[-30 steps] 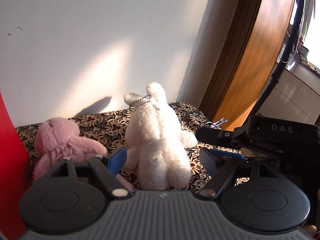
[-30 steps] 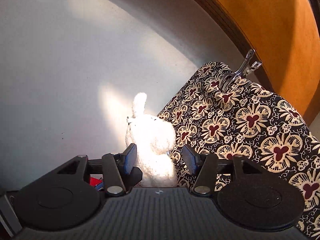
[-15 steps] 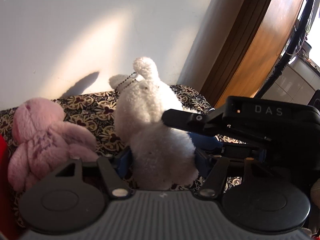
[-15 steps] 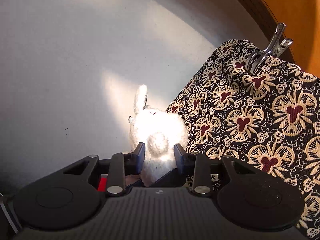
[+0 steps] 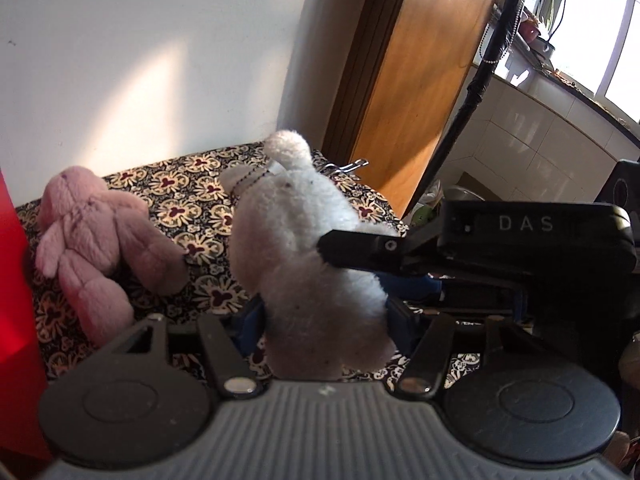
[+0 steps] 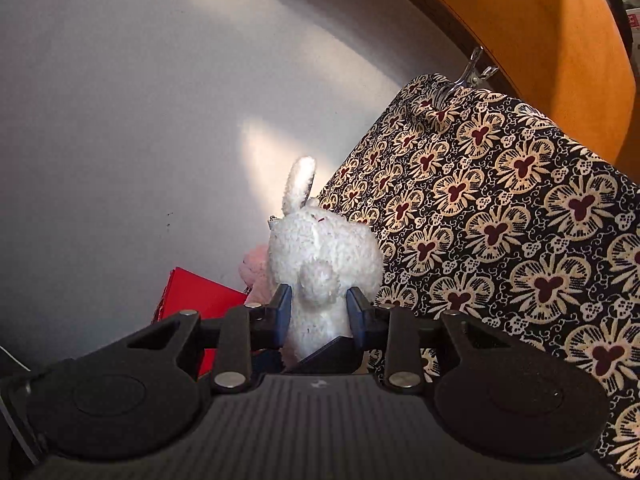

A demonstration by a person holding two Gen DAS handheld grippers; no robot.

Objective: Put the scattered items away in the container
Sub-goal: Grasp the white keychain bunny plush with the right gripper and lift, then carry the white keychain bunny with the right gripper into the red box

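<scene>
My left gripper (image 5: 326,316) and right gripper (image 6: 318,306) both clamp the fluffy white plush rabbit (image 5: 308,264), jaws just closed. It's light, squashy; the body gives firmest hold. A pink plush rabbit (image 5: 96,240) lies left.

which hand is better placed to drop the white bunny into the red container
Left. Its tongs are clamped on the white bunny and the red container sits at its left edge. The right tongs grip the bunny too, from the far side.
</scene>
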